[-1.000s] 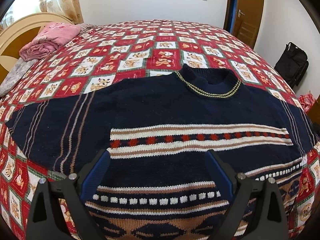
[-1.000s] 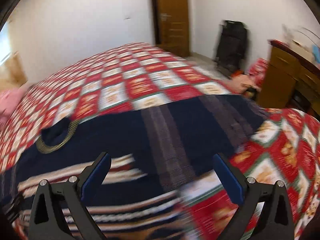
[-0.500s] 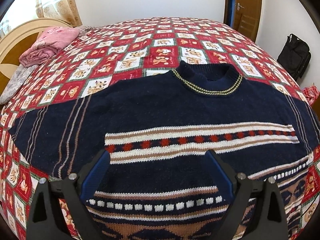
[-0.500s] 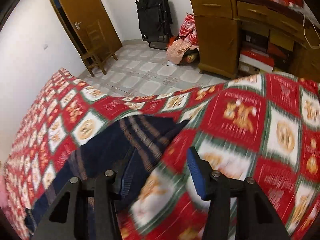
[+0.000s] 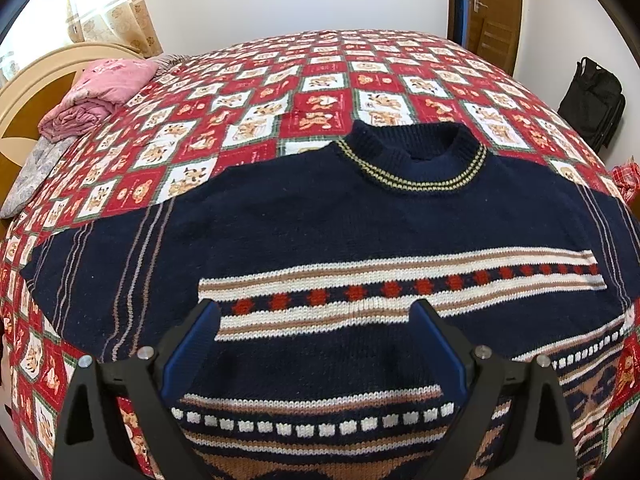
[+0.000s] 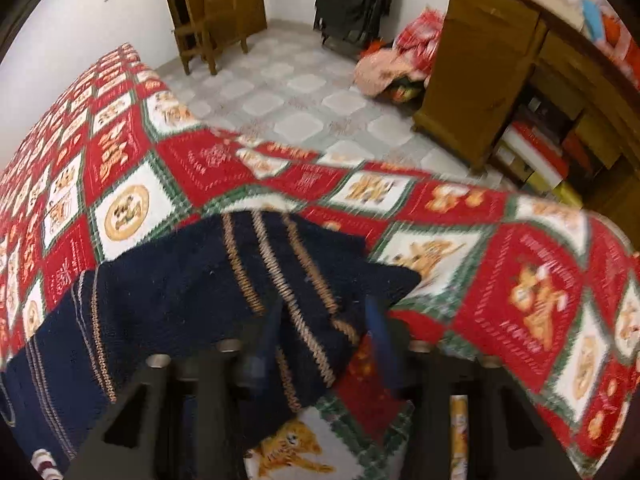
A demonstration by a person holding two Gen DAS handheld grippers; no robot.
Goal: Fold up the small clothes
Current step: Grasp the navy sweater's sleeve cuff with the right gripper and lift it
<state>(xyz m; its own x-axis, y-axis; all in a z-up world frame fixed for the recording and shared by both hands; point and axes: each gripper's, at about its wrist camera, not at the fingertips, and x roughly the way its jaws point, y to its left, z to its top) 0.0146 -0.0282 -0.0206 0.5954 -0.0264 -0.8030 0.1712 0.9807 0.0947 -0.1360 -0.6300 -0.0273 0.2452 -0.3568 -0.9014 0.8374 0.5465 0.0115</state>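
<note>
Sweater (image 5: 320, 232) lies flat on the quilt (image 5: 248, 92), left gripper (image 5: 316, 320) hovering wide open above it, right gripper (image 6: 324, 320) closing around the sleeve cuff (image 6: 312, 280) near the desk (image 6: 500, 80).

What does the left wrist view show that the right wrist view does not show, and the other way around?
Only the left wrist view shows the sweater's collar, the pink folded clothes and the open left claw above the sweater's front. Only the right wrist view shows the wooden desk, the tiled floor and the right claw closing around the sleeve end. Both show the navy sweater on the red patterned bedspread.
</note>
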